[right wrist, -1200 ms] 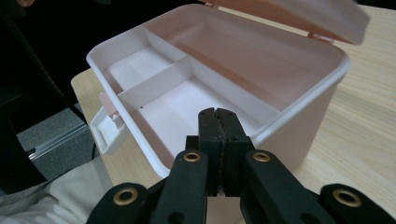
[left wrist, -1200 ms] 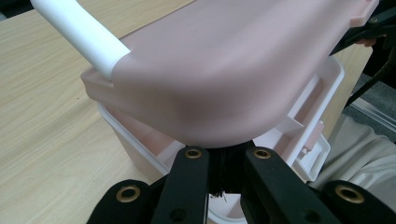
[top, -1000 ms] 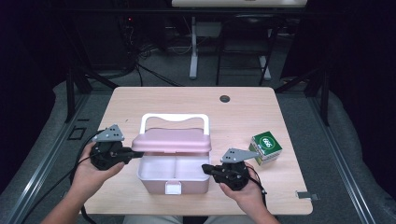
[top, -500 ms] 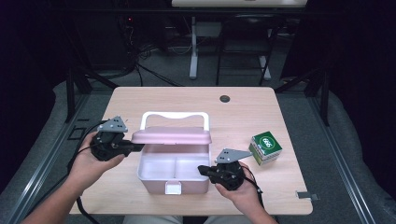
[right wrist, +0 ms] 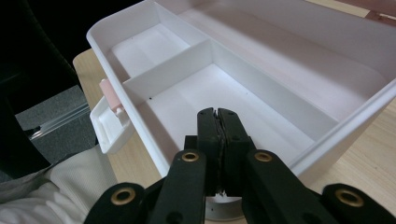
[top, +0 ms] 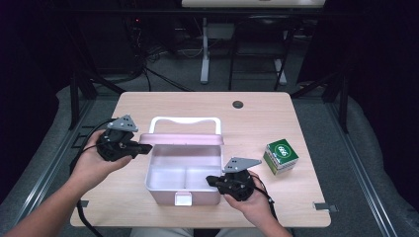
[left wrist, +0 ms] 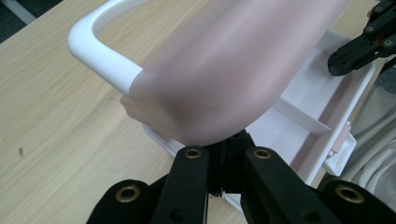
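So the job in hand looks like opening the pink lunch box [top: 183, 180], and it's about halfway done. Nearest the person, the white latch [top: 183, 199] hangs undone off the box's near wall, and the right gripper [top: 213, 180] sits at the near right rim with its jaws pressed together on nothing, tips over the right compartment, probably steadying the box. One box, two compartments inside, both empty, split by one divider [right wrist: 187, 60]. At the left, the left gripper [top: 146, 148] is clamped shut on the left edge of the pink lid [top: 182, 139], which is raised and standing tilted along the far side of the box. Next move, by the look of it: swing the lid fully back past its white handle [top: 185, 121] and let go gently so it doesn't drop. Right of the box sits one small green carton [top: 280, 156], well apart, and farther off there's one dark grommet [top: 238, 104] in the desk [top: 148, 106].
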Tool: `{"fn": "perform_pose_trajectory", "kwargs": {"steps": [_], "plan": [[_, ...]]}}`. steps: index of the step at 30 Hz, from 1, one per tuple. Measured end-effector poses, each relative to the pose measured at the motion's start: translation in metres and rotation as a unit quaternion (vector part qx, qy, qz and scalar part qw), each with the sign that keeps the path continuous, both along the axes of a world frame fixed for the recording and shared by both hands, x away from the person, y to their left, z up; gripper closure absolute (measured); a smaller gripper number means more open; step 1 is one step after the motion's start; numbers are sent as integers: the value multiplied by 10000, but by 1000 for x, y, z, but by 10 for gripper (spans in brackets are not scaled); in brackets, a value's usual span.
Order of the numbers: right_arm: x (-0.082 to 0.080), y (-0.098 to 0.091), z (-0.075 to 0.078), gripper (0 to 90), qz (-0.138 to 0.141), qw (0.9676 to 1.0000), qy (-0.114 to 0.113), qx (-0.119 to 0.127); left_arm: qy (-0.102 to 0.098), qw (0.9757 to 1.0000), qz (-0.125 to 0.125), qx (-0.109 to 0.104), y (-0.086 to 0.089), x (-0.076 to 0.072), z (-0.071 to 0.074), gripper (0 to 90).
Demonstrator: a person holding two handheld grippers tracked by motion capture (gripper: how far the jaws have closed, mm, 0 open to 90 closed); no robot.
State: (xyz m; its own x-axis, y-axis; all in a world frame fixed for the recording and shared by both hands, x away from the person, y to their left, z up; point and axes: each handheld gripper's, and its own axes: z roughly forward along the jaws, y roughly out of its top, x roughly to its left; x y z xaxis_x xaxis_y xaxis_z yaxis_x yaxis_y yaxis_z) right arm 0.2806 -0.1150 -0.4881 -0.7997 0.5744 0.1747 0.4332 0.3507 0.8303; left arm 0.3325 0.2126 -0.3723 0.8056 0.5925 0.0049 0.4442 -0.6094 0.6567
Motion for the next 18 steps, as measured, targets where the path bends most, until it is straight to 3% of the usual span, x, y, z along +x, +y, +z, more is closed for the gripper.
{"fn": "perform_pose_trajectory", "kwargs": {"steps": [16,18], "plan": [[2,1,-2,893,-31,9999,-33,-108,114,9989,-26,460,-7,20,16,899],[2,1,-2,894,-22,10000,-1,-96,128,9980,-12,623,-9,24,18,898]]}}
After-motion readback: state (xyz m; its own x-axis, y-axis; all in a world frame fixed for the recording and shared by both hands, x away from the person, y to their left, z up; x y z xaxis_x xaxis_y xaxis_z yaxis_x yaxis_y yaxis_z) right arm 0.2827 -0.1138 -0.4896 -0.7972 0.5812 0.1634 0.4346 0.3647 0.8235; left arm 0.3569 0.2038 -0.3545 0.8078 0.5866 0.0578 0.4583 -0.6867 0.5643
